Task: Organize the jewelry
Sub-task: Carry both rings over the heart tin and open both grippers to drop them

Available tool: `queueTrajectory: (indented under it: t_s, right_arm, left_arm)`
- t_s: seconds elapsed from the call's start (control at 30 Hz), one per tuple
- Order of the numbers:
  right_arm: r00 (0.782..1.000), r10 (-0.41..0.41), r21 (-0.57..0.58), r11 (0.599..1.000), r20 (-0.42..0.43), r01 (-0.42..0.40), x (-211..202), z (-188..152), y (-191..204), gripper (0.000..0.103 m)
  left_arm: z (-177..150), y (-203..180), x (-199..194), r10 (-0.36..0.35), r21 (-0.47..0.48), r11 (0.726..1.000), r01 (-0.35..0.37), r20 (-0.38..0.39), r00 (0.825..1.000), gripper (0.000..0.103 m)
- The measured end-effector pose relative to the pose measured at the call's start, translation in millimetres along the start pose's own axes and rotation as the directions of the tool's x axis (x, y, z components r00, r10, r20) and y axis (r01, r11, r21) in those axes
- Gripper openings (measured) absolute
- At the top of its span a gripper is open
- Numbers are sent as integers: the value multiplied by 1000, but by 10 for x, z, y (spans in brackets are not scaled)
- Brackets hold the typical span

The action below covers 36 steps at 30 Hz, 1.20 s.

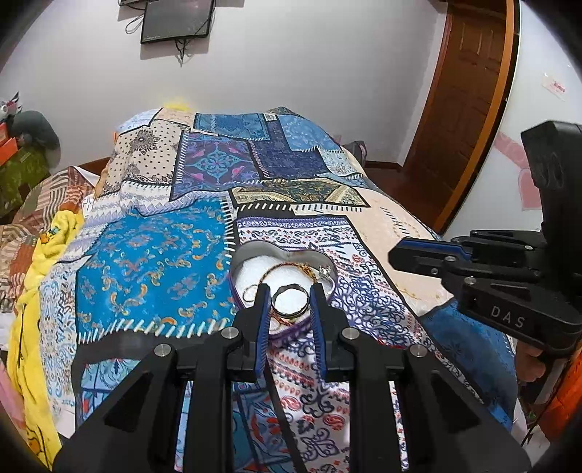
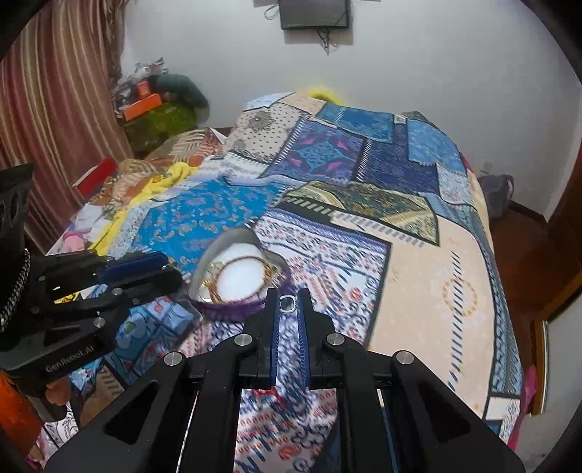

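Note:
A heart-shaped box [image 1: 254, 247] with a white lining and purple outer wall lies open on the patchwork bedspread [image 1: 152, 262]. Inside it are gold bracelets [image 1: 291, 265] and a ring with a stone [image 1: 325, 271]. My left gripper [image 1: 290, 298] hovers over the box's near edge, shut on a wide metal band ring [image 1: 291, 313] that spans its blue pads. In the right wrist view my right gripper [image 2: 288, 302] is shut on a small ring with a pale stone [image 2: 287, 303], just right of the box [image 2: 232, 236]. Each gripper shows in the other's view, the right one [image 1: 394, 254] and the left one [image 2: 174, 276].
The bed fills both views. A yellow blanket [image 1: 29, 309] and folded fabrics lie along its left side. A wooden door [image 1: 465, 109] stands right, a dark screen [image 1: 174, 20] hangs on the far wall, and a striped curtain [image 2: 54, 91] with piled clutter [image 2: 156, 105] is at left.

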State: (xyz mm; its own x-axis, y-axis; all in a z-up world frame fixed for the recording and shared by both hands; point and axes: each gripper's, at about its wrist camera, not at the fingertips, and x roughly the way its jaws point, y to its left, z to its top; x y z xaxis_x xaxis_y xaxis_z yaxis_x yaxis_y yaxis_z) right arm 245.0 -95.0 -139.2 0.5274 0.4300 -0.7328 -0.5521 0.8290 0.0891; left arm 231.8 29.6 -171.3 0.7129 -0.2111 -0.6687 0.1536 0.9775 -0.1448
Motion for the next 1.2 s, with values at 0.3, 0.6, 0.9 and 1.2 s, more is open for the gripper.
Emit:
queueTrajectory:
  t_s: [0.3,0.6,0.9,1.2]
  right_arm:
    - [999,31,-28,999,-20,-32,228,154,100,8]
    - [996,34,-77,996,-78,-40,477,184,149,8]
    - [992,39,-110,993,-119,-52,607,156,174,8]
    - [990,41,-116,992,-133,-57,653,151,178,8]
  left_arm:
    - [85,112,137,1,0,1000,-1,3,1000,20]
    - [109,209,366,-16,-3,1000,16,-28,999,20]
    - [108,277,512,-47,-19,999,45,-62,997,20]
    - [110,287,526,-44,-18,999,43,-64,997,20]
